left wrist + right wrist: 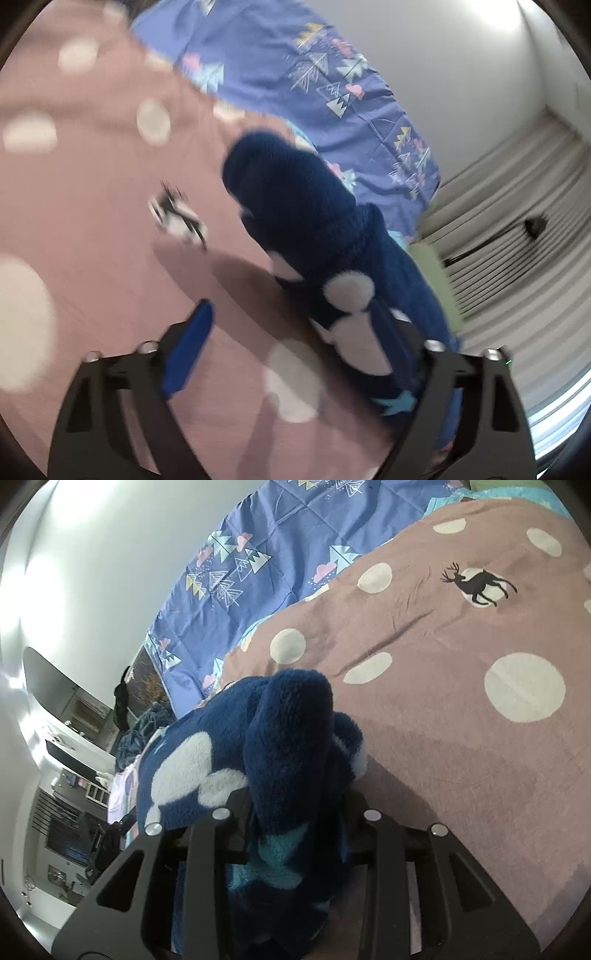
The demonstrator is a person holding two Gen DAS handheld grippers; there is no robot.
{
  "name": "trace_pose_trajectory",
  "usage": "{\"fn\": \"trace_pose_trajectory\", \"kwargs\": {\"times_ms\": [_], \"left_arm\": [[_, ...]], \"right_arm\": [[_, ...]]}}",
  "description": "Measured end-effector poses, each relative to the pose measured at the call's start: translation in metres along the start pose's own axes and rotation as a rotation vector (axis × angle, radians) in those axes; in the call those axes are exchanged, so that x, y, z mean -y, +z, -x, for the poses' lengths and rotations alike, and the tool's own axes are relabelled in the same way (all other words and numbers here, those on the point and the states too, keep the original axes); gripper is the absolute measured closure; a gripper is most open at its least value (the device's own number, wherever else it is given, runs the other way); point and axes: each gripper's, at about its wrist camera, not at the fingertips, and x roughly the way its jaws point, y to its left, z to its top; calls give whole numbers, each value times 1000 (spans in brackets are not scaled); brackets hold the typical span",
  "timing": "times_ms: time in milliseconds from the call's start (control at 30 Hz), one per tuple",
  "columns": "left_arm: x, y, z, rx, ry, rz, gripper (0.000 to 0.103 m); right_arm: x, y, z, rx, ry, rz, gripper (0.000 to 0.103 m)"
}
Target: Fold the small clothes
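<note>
One small fleece garment (288,738), dark blue with white patches and a turquoise star, is the thing in hand, and it hangs bunched just above the pink dotted bedspread (461,738) rather than lying flat on it. The right gripper (295,812) is clenched on a thick wad of that fleece: the pile swells up between its black fingers and spills over both sides, so the hold is deep and secure. The left gripper (295,347) is another matter. Its jaws stand wide apart, one blue pad (188,350) bare over the bedspread and the other side hidden behind the cloth, so it looks released, with the fleece only brushing past it.

By my reading the step is to get the garment spread before any fold is made (a bunched piece folds into a lump). To do that well, the left gripper should take a single layer at a hem or corner, well away from the right gripper's wad, then both should draw apart until the cloth hangs straight. Thick pile like this slips little but hides its own edges, so the edge should be sought by the white patch (349,291), which marks a face of the cloth.

Beyond the garment, the bedspread offers a broad flat place toward the deer print (480,585). Farther from the garment lies the blue quilt (280,542) with its triangle trees, against the wall.
</note>
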Motion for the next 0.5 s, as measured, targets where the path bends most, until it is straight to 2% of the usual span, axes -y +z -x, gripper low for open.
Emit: {"fn": "trace_pose_trajectory", "kwargs": {"times_ms": [67,100,133,233,267,333,367,400,433,467,500], "left_arm": [[3,-1,-8,3,-67,50,8],[7,1,-15,1,-88,52,1],[12,1,-22,-3,-86,41,1],[24,4,-57,-59,27,-32,1],[30,5,-66,-43,63,-84,1],[32,10,-78,-42,90,-114,1],[32,11,-81,-37,80,-111,18],[36,11,-80,-33,36,-116,41],[41,13,-77,-12,34,-134,48],[51,12,-71,17,45,-196,56],[62,11,-64,38,60,-268,58]], "right_arm": [[-2,-3,0,7,-2,11,69],[-3,-4,0,12,-8,22,69],[-4,-5,0,15,-14,33,68],[-1,-5,-3,14,-17,34,63],[2,-4,-5,8,-21,22,61],[9,-4,-8,-5,-12,-14,58],[15,-2,-11,-13,13,-46,59],[19,-2,-10,-16,39,-73,68],[18,0,-9,-14,65,-99,73],[11,3,-8,-6,61,-98,74],[1,7,-4,8,51,-74,75]]}}
